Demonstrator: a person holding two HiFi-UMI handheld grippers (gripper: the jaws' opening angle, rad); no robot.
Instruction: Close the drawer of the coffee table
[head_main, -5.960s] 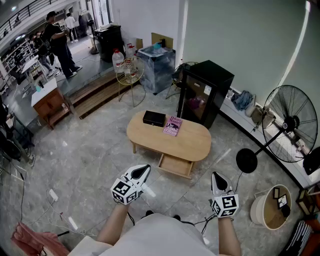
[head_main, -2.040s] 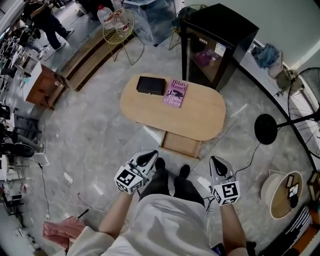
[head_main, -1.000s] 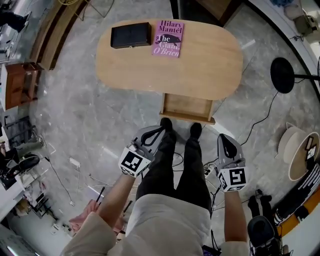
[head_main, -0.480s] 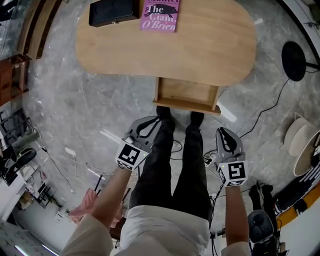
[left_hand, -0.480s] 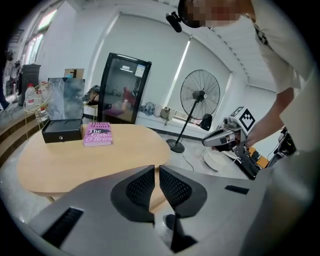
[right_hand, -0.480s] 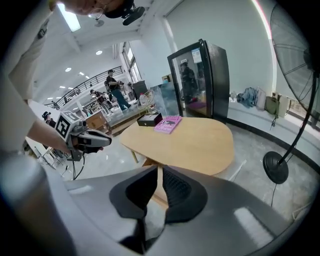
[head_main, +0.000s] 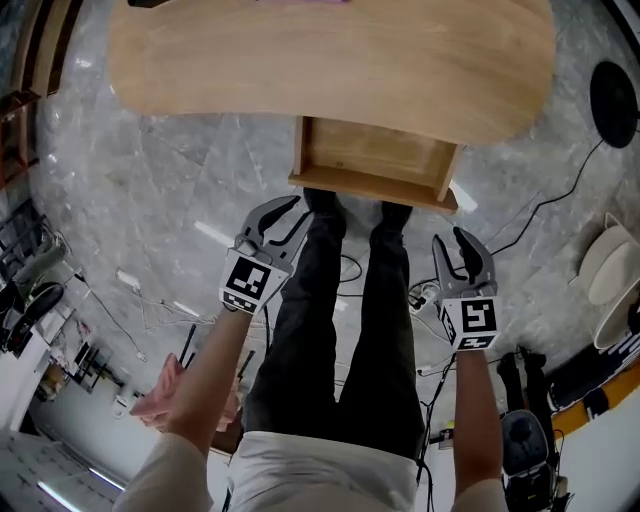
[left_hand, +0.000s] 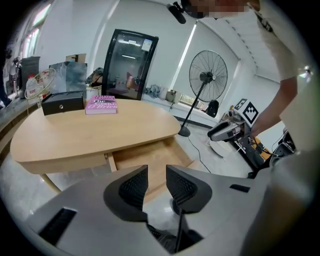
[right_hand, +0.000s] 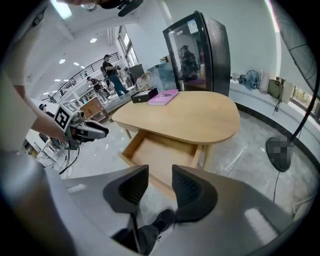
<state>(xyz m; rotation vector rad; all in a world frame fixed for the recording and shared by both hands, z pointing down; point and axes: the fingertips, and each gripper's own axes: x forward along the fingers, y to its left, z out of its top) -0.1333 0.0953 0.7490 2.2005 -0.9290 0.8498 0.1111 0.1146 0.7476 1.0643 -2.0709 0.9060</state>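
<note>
1. Two hand-held grippers hang in front of us and neither touches anything. As far as we can see, the single step of the task, pushing the drawer shut, is not yet begun.
2. The drawer (head_main: 372, 160) stands pulled well out from under the near edge of the desk (head_main: 330, 60). It is just ahead of our shoes (head_main: 322, 200) and, in the head view, between the two grippers.
3. The left hand-held gripper (head_main: 283, 212) is beside our left leg, near the drawer's front but apart from it. Its jaws are opening, with a narrow gap and nothing between them. In the left gripper view only the floor and the drawer show beyond the gap.
4. The right hand-held gripper (head_main: 458, 242) is beside our right leg, also short of the drawer. Its jaws are opening too, narrowly apart and empty.
5. The drawer is a shallow box of pale wood matching the desk top. Its inside looks bare in the right gripper view. The front panel (head_main: 372, 190) is a plain strip slightly wider than the box, and we can make out no handle.
6. The desk is a long oval. At its far end a pink book (left_hand: 102, 104) and a small black box (left_hand: 62, 102) lie side by side, well apart from the drawer.
7. We judge that what is left is to bring a gripper against the front panel and push it straight in until it sits flush.
</note>
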